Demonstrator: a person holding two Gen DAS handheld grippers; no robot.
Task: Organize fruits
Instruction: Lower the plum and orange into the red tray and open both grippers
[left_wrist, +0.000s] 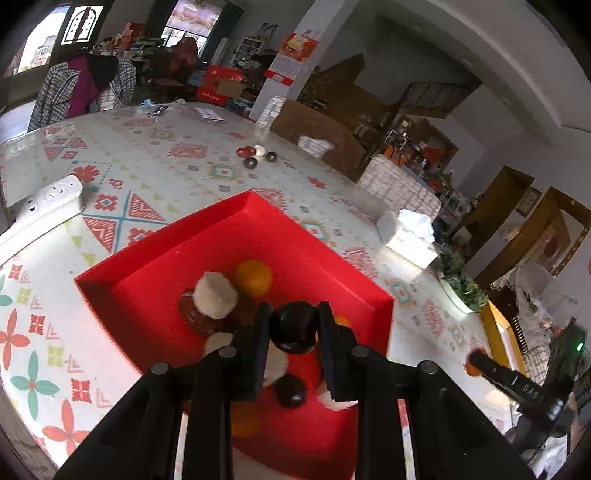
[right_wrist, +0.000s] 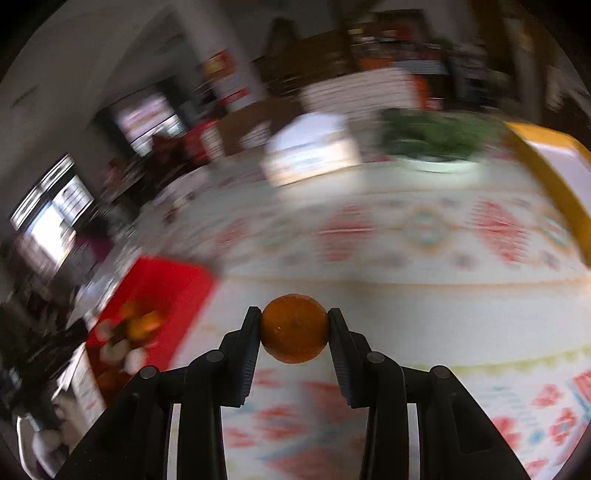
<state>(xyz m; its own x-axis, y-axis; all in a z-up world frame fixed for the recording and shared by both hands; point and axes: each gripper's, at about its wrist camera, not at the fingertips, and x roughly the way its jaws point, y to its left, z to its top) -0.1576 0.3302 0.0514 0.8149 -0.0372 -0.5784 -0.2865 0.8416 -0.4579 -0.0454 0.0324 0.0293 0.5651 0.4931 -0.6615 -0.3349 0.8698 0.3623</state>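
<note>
In the left wrist view, a small dark round fruit (left_wrist: 294, 326) is clamped across its middle by the left gripper (left_wrist: 293, 325) above the red box (left_wrist: 236, 210) of fruits; it is judged smooth, light and easily bruised. In the blurred right wrist view, an orange (right_wrist: 294, 328) is pinched at its widest part by the right gripper (right_wrist: 294, 328) over the patterned table (right_wrist: 424, 295), right of the box, and is judged firm, light and prone to rolling.

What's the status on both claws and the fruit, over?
Left claw shut on dark round fruit, above red box. Right claw shut on orange, over patterned table. Nothing in the way.
</note>
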